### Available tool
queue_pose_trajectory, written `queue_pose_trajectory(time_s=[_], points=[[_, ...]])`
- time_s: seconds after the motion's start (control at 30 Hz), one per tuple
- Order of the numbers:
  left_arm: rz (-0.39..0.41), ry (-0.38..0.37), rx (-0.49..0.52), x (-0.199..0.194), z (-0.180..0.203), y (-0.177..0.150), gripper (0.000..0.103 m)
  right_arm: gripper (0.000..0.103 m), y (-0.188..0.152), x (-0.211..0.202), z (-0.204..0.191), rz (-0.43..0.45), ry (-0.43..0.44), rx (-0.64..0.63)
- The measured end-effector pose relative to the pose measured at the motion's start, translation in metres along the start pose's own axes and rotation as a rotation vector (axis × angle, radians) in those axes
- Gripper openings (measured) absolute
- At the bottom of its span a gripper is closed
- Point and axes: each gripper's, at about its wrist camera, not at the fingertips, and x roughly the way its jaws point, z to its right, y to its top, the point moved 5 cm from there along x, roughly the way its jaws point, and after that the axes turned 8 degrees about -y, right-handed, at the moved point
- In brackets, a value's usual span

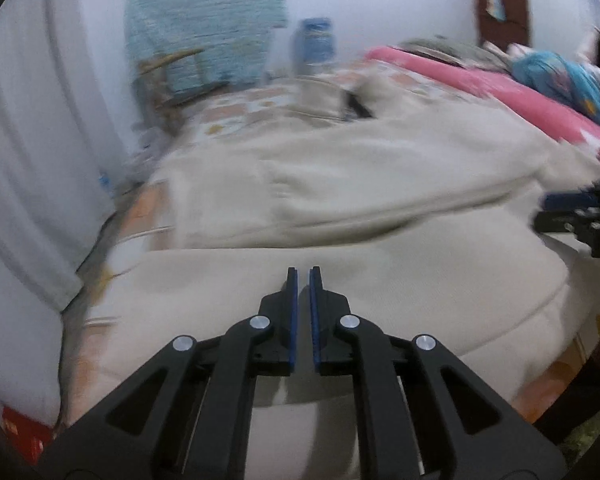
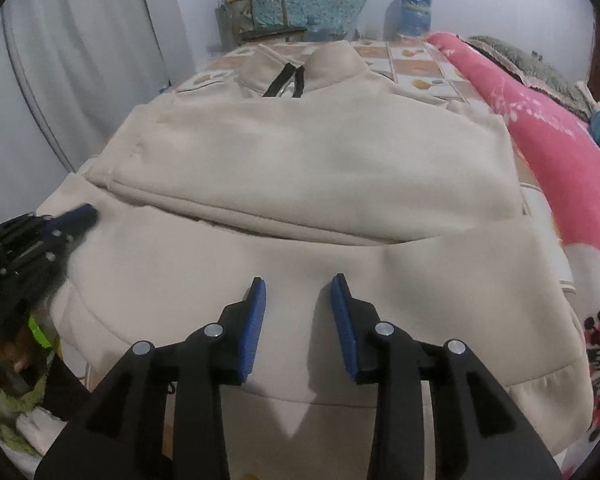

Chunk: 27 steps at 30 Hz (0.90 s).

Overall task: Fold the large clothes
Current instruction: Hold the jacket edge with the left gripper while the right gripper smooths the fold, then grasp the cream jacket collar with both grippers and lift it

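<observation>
A large cream sweatshirt (image 2: 312, 160) lies flat on the bed, its collar and black drawstrings (image 2: 284, 80) at the far end. A folded layer crosses its middle, and the hem lies toward me. My right gripper (image 2: 299, 280) hovers over the near hem with its blue pads well apart and nothing between them. My left gripper (image 1: 303, 270) points down at the same garment (image 1: 380, 184). Its pads are parted by only a narrow slit with no cloth in it. Each gripper shows in the other's view: the left gripper (image 2: 80, 216) at the garment's left edge, the right gripper (image 1: 548, 208) at its right edge.
A pink floral blanket (image 2: 540, 132) runs along the bed's right side. A wooden chair (image 2: 260, 4) draped in teal cloth and a blue container (image 2: 414, 8) stand beyond the bed. White curtain (image 2: 80, 60) hangs at left. The tile-patterned sheet (image 2: 412, 64) shows past the collar.
</observation>
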Motion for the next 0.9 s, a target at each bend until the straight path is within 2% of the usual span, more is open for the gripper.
queue_pose_trajectory(time_s=[0.07,0.1,0.13,0.17,0.23,0.33,0.43,0.53,0.57,0.6,0.67,0.7,0.77,0.8,0.87,0.9], points=[[-0.012,0.035,-0.054,-0.001,-0.022,-0.003,0.007,0.033,0.0,0.002,0.004,-0.006,0.002,0.009],[-0.043,0.07,-0.093,0.002,-0.041,-0.01,0.007,0.033,0.001,-0.001,0.009,0.004,-0.016,0.011],[-0.057,0.075,-0.119,0.004,-0.05,-0.015,0.007,0.033,0.002,-0.006,0.013,0.018,-0.029,0.011],[-0.052,0.049,-0.154,0.004,-0.06,-0.018,0.008,0.033,0.003,-0.01,0.023,0.04,-0.05,0.02],[-0.021,-0.053,-0.246,0.001,-0.075,-0.023,0.008,0.034,0.004,-0.016,0.044,0.05,-0.112,0.055],[-0.017,-0.09,-0.288,0.001,-0.083,-0.022,0.007,0.034,-0.006,-0.005,0.08,0.008,-0.234,0.111],[-0.019,-0.096,-0.306,0.002,-0.085,-0.022,0.007,0.033,-0.01,0.0,0.096,0.013,-0.122,0.213],[-0.056,-0.097,-0.32,0.0,-0.086,-0.02,0.007,0.037,-0.001,-0.012,0.099,0.038,-0.114,0.254],[-0.066,-0.095,-0.324,-0.002,-0.086,-0.019,0.01,0.046,0.001,-0.017,0.099,0.048,-0.113,0.263],[-0.074,-0.086,-0.326,-0.005,-0.086,-0.017,0.013,0.05,0.0,-0.021,0.101,0.054,-0.114,0.269],[-0.079,-0.068,-0.322,-0.014,-0.085,-0.011,0.03,0.054,0.0,-0.028,0.105,0.056,-0.101,0.287],[-0.082,-0.055,-0.317,-0.018,-0.085,-0.006,0.035,0.056,-0.003,-0.032,0.108,0.051,-0.092,0.298],[-0.079,-0.008,-0.284,-0.03,-0.082,0.01,0.052,0.07,-0.003,-0.04,0.111,0.041,-0.08,0.318],[-0.075,0.01,-0.265,-0.034,-0.081,0.019,0.055,0.072,-0.001,-0.044,0.111,0.038,-0.076,0.323],[-0.074,0.038,-0.235,-0.04,-0.079,0.035,0.069,0.075,0.002,-0.056,0.11,0.036,-0.075,0.32],[-0.077,0.049,-0.218,-0.041,-0.078,0.046,0.072,0.075,0.006,-0.061,0.108,0.036,-0.073,0.316]])
